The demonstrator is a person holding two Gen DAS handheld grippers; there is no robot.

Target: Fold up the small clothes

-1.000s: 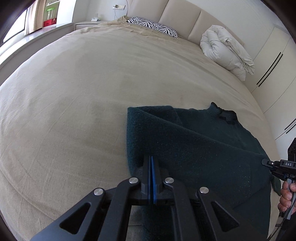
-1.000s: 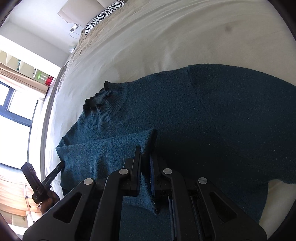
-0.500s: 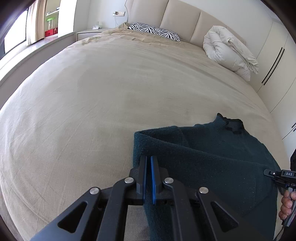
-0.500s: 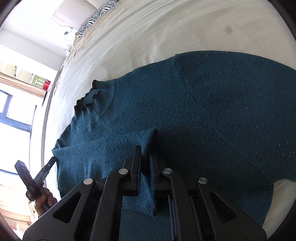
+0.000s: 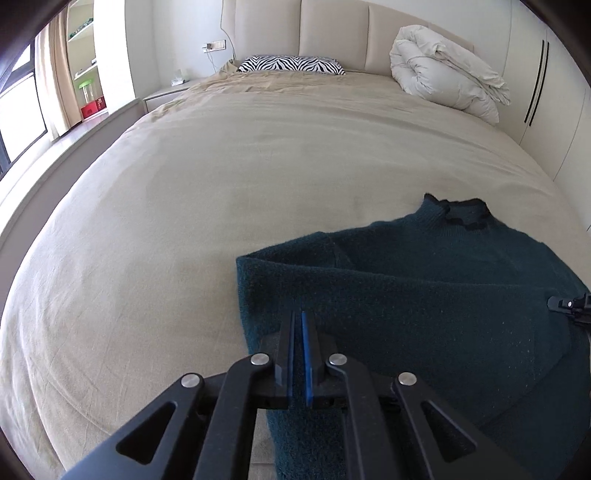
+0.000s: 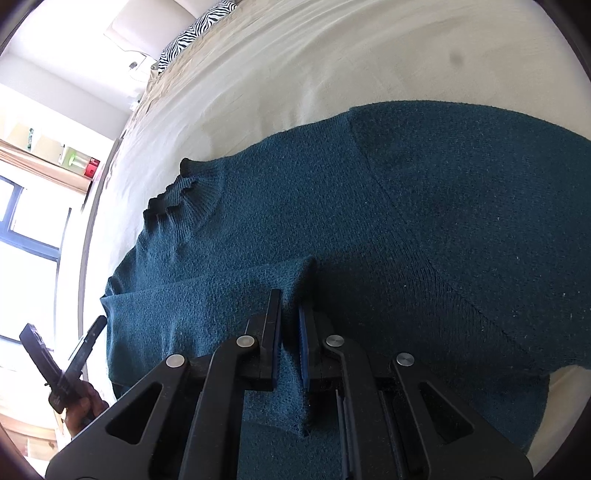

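Sweater [image 5: 443, 295] spread flat on bed [image 5: 221, 203], near foot edge, collar [image 5: 458, 214] toward headboard [image 5: 332, 33]. Folded-over sleeve [image 6: 207, 306] across sweater's body. Pillow [image 5: 291, 64] at head of bed, against headboard; rolled duvet [image 5: 443, 70] right of pillow.

The dark teal sweater [image 5: 424, 295] runs off the lower right of the left wrist view, its hem unseen, and small items on the window shelf [image 5: 90, 98] at upper left are too tiny to identify.
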